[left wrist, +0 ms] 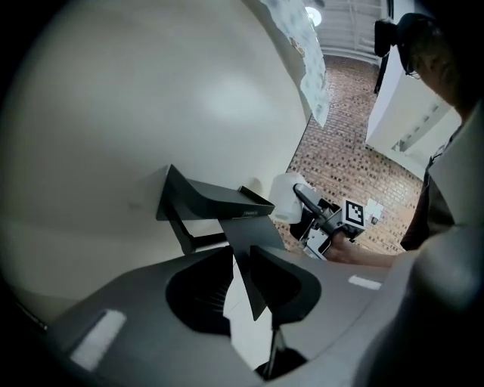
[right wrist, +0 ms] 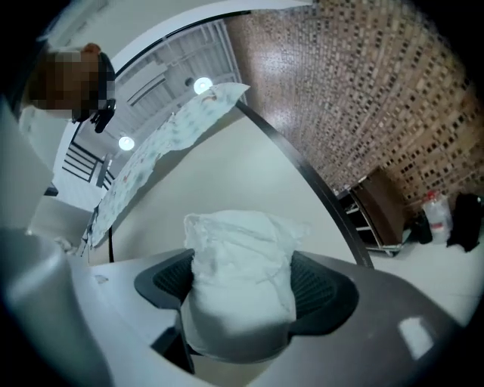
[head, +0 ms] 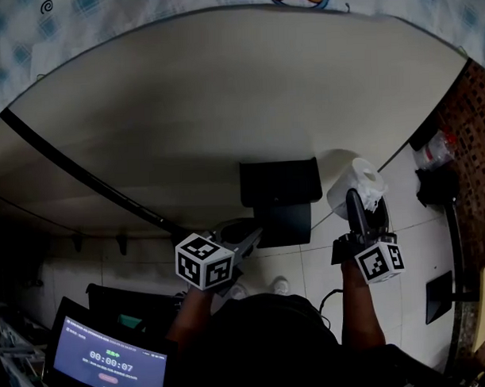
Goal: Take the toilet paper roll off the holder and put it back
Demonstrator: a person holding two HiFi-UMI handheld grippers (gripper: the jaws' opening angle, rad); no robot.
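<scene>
We see the toilet paper roll (head: pixel 360 181) off the holder (head: pixel 280 183), held in the air just to the right of that black wall-mounted bracket and in front of the pale wall (head: pixel 223 94). The right gripper (right wrist: pixel 243 287) is clamped on it, one ribbed dark pad pressed into each side, so that the soft body bulges a little between them. The roll is white and far from neat. Its outer sheet is loose and crumpled, with creases running across it and a ragged edge sticking up at the far end. From the head view we can make out the round end with the core opening facing up. The left gripper (left wrist: pixel 240 264) sits lower, at the underside of the holder, with its jaws only narrowly apart. The holder's thin black flap (left wrist: pixel 238 240) hangs down between them, lying close to one pad while a sliver of light shows beside the other.
</scene>
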